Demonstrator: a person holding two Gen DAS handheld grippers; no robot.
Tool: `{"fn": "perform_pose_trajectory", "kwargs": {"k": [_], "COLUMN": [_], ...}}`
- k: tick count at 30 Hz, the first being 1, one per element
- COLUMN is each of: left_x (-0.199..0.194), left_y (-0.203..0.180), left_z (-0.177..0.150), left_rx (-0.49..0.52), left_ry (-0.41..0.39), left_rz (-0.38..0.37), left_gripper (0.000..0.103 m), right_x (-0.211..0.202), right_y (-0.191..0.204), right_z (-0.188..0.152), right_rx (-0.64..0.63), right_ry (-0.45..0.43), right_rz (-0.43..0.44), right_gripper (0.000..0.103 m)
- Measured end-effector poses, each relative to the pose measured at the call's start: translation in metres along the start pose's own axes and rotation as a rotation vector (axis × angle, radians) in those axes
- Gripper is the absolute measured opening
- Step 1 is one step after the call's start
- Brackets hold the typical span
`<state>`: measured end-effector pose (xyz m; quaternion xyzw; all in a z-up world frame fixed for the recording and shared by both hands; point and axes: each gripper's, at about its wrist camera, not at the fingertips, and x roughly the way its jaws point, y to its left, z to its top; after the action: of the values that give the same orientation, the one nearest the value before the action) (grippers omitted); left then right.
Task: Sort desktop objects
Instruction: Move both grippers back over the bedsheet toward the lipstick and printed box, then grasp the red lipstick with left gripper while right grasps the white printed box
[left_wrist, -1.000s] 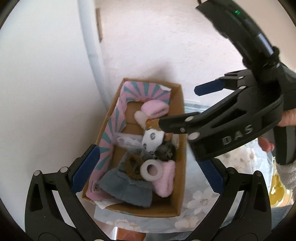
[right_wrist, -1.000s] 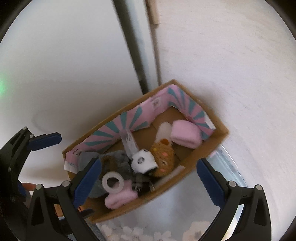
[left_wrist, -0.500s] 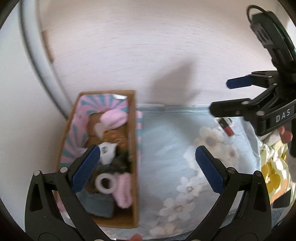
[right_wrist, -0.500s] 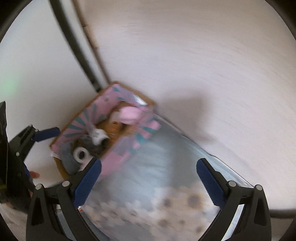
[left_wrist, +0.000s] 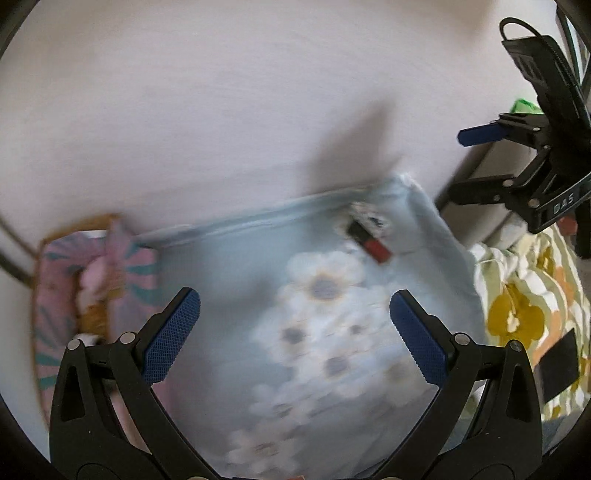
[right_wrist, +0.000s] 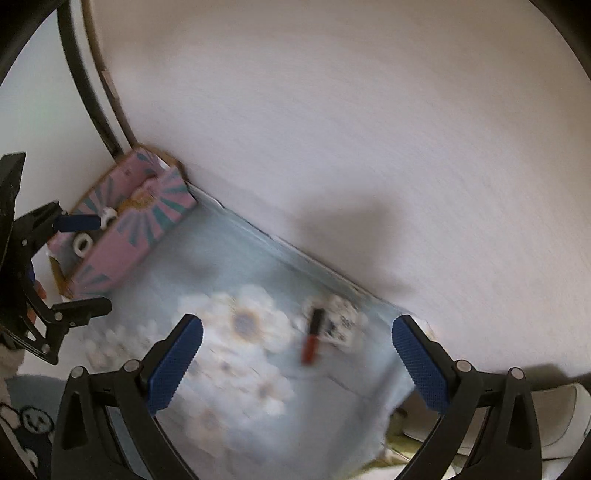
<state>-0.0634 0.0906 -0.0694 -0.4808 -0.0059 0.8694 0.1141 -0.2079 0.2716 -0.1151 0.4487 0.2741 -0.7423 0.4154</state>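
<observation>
Both cameras have swung away from the cardboard box (right_wrist: 122, 229) since a second ago, when it filled the middle of each view. It now sits at the far left of the pale blue flowered cloth (left_wrist: 258, 280), against the white wall (right_wrist: 369, 129), and both views are smeared by motion.

The left gripper (left_wrist: 295, 332) hangs above the cloth with its blue-padded fingers (left_wrist: 171, 334) spread wide and nothing between them. In its view the box has slid to the left edge, only its pink and teal lining readable. The right gripper (right_wrist: 297, 362) is likewise wide open and empty. Half a second ago it faced mostly bare cloth; now a small black-and-red stick (right_wrist: 312, 338) lies between its fingers in the picture — resting on the cloth near the wall, well right of the box, beside a dark-patterned white patch (right_wrist: 341, 325) that is too blurred to identify.

From the left wrist the same stick (left_wrist: 369, 242) shows at the far right part of the cloth, with the right gripper raised further right, clear of it. Inside the box a white ring (right_wrist: 83, 243) and a pink soft item remain visible — the rest cannot be made out.
</observation>
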Motion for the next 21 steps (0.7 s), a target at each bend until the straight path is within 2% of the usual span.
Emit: {"fn": "perform_pose_trajectory", "kwargs": {"k": [3,5,8,12,15,17,21], "left_x": [0.035,0.06,0.098,0.134,0.157,0.17,0.188], "left_y": [-0.024,-0.04,-0.061,-0.086,-0.093,-0.092,-0.095], "left_z": [0.001,-0.001,-0.004,-0.003,0.002,0.007,0.01], "left_rx": [-0.014,-0.03,-0.055,-0.074,-0.105,-0.155,-0.166], "left_ry": [0.032,0.054,0.087,0.079,0.096,0.103,0.112], "left_rz": [-0.031,-0.041,-0.035,0.002,0.044,0.015,0.048], "left_gripper": [0.102,0.102,0.099,0.099,0.098,0.095,0.093], "right_x": [0.016,0.032,0.057,0.095,0.124,0.141,0.167], "right_y": [-0.021,-0.035,-0.055,-0.077,-0.082,-0.085,-0.091], "right_z": [-0.017,-0.025,-0.031,-0.037,-0.037,-0.037,-0.036], "right_rx": [0.025,0.06,0.114,0.197,0.22,0.231,0.283], "right_ry": [0.037,0.059,0.089,0.12,0.148,0.167,0.191], "right_rz": [0.003,0.04,0.085,0.167,0.207,0.231,0.297], "right_gripper": [0.102,0.101,0.094,0.083,0.074,0.073,0.073]}}
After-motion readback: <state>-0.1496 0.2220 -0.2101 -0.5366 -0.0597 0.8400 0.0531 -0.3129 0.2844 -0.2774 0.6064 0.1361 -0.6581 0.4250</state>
